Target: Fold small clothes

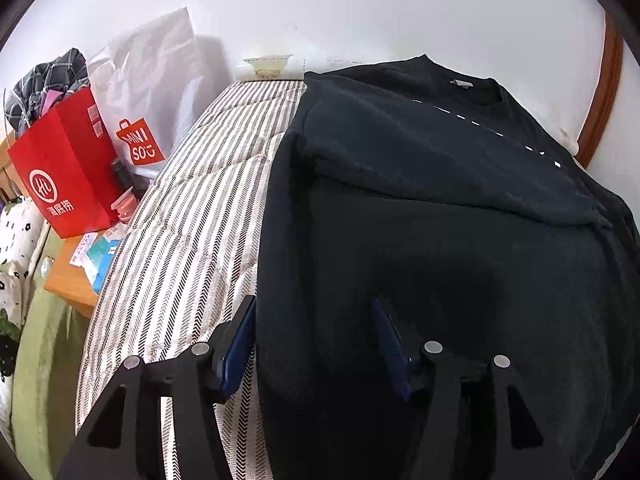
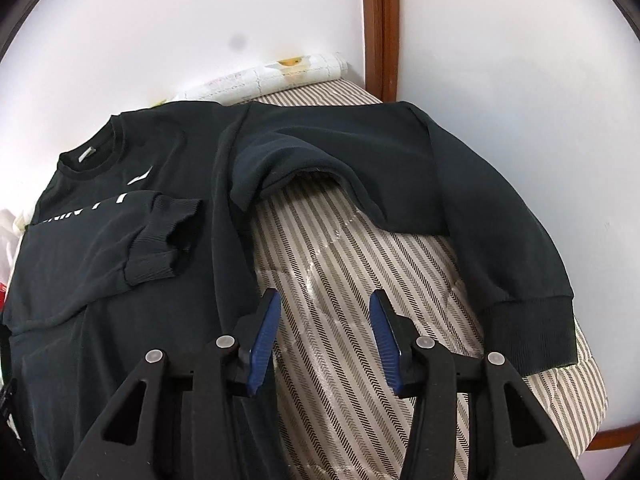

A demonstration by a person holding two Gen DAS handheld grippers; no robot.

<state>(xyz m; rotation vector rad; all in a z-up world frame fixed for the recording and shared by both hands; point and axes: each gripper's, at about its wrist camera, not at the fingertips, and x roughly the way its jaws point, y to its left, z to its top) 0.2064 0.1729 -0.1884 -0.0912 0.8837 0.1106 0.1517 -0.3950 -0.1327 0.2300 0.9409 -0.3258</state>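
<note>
A black sweatshirt (image 1: 440, 208) lies flat on a striped bed (image 1: 192, 216), collar toward the wall. One sleeve is folded across the chest, its cuff (image 2: 160, 236) resting on the body. The other sleeve (image 2: 500, 220) lies spread out to the right, cuff near the bed's edge. My left gripper (image 1: 314, 312) is open and empty above the sweatshirt's lower left edge. My right gripper (image 2: 325, 308) is open and empty above the bare striped bed (image 2: 344, 280), between the body (image 2: 100, 280) and the spread sleeve.
A red paper bag (image 1: 64, 176) and a white Miniso bag (image 1: 148, 92) stand on a wooden side table (image 1: 68, 284) left of the bed. White walls close the far side. A brown door frame (image 2: 380, 28) rises behind the bed.
</note>
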